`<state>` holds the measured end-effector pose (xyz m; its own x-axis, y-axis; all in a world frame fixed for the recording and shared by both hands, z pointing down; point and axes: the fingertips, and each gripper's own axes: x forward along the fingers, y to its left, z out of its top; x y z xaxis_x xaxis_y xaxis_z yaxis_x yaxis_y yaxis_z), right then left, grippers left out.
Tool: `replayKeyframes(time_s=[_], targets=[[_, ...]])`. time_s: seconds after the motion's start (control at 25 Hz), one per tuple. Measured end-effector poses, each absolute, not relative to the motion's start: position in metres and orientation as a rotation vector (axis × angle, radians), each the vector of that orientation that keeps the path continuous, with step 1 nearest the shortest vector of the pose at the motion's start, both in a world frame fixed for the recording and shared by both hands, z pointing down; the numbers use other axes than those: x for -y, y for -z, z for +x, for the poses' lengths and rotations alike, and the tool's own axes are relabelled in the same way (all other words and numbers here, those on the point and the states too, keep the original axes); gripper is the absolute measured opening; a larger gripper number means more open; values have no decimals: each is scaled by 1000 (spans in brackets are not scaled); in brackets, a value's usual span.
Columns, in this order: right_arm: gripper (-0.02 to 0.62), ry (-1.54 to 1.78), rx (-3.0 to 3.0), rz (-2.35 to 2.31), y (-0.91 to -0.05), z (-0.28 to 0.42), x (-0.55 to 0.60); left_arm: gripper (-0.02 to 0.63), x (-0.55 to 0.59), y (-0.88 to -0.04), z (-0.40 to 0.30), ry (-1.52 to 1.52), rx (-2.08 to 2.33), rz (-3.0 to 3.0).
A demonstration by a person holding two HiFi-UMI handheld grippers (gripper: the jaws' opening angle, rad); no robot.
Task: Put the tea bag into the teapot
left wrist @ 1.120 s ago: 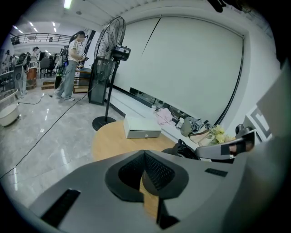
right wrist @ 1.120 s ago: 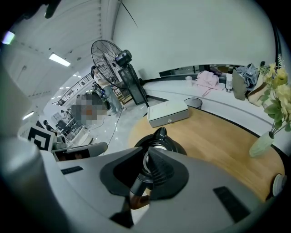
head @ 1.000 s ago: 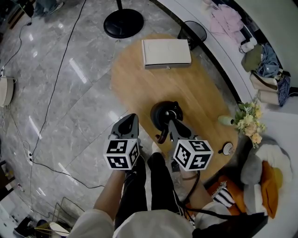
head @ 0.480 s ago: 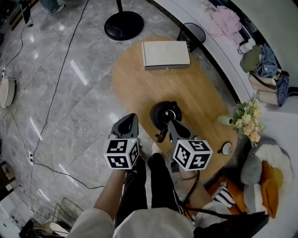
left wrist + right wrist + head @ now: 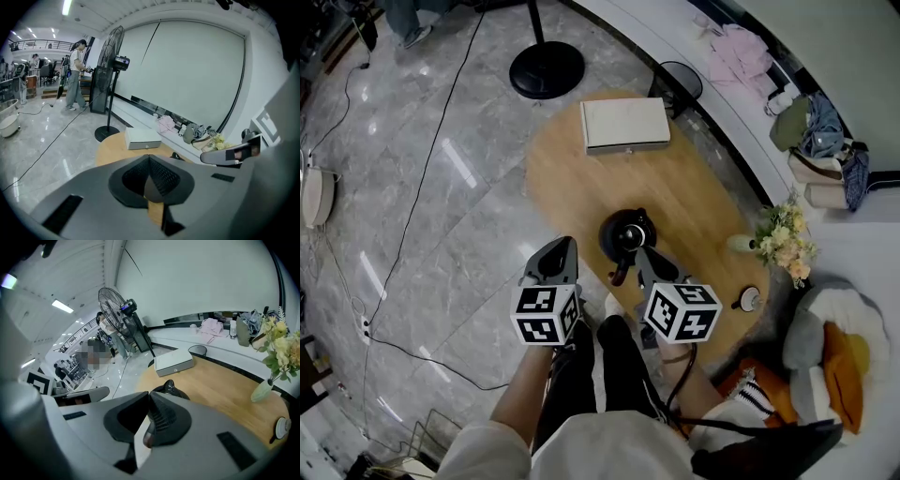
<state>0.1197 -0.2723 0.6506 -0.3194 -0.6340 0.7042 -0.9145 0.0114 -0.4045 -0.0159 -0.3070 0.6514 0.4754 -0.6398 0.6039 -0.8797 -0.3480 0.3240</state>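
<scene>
Inspecting the table [image 5: 694, 187] from the head view, I find the teapot [image 5: 624, 234] standing upright near its middle, black, with a reddish-brown handle [image 5: 619, 275] running back towards the two grippers; the pot's long line therefore lies roughly near-to-far. I cannot locate the tea bag in any view. A small white round object [image 5: 748, 300] sits near the table's right edge, too small to identify.

The right gripper [image 5: 639, 253] hangs just short of the teapot, its tips over the handle; in its own view the pot's top [image 5: 168, 386] shows directly beyond the closed tips. Its jaws meet at the front; a pale strip shows in the gap behind them, and I cannot tell whether that is floor or something held. The left gripper [image 5: 562, 247] sits off to the left at the table's edge, jaws likewise together, with only bare wood visible through the gap.

In my judgement the right gripper is the nearer to the pot; the tea bag must be found before any approach.
</scene>
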Motion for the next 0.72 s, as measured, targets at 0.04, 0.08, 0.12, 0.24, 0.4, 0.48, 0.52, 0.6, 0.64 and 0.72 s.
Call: replayKeyframes(time_s=[0.04, 0.08, 0.12, 0.24, 0.4, 0.48, 0.52, 0.6, 0.64, 0.72], targets=[[36, -1210, 1973, 1597, -647, 119, 272, 17, 306, -647, -16, -494, 1253, 2105], [37, -1207, 1973, 1599, -644, 119, 271, 17, 304, -643, -15, -487, 1252, 2105], [37, -1203, 1973, 1601, -640, 120, 269, 17, 302, -638, -14, -482, 1250, 2107], [35, -1183, 1983, 1615, -624, 122, 269, 17, 299, -623, -12, -475, 1239, 2121], [36, -1143, 2000, 1634, -601, 127, 270, 15, 299, -598, -7, -459, 1237, 2157], [35, -1126, 2007, 1645, -590, 131, 268, 17, 298, -586, -5, -446, 1241, 2167], [36, -1118, 2010, 1651, -584, 132, 268, 17, 299, -580, -4, -439, 1245, 2170], [35, -1102, 2018, 1666, -572, 133, 269, 17, 302, -567, -4, -418, 1257, 2176], [35, -1094, 2022, 1675, -566, 134, 270, 17, 304, -561, -3, -407, 1263, 2181], [35, -1078, 2034, 1690, -554, 134, 271, 15, 307, -548, 0, -387, 1269, 2198]])
